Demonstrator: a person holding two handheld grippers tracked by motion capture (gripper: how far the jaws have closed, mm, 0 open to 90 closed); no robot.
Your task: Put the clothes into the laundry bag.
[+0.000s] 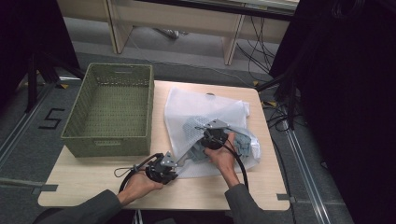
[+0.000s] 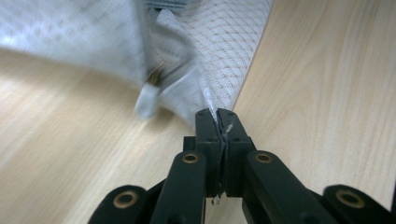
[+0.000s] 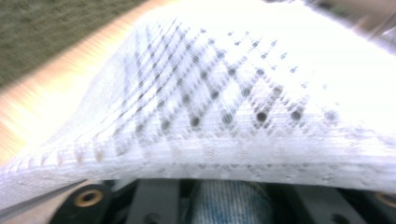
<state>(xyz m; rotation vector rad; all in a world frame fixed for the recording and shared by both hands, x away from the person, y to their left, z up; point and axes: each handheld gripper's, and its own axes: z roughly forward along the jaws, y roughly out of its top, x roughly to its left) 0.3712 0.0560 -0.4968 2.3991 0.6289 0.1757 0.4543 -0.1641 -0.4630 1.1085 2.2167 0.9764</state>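
White mesh bag (image 1: 205, 116) lying on the table (image 1: 93, 179) right of the basket (image 1: 112, 109): left gripper (image 2: 218, 122) pinches its hem, right gripper (image 1: 210, 137) inside with jaw state unclear; soft, light and limp, likely best held at hems.

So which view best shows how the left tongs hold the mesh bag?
The left gripper view: the left tongs are shut on the edge of the white mesh bag, with fabric pinched between the jaws. The high view shows the whole bag but hides the pinch. The right gripper view shows blurred mesh close up.
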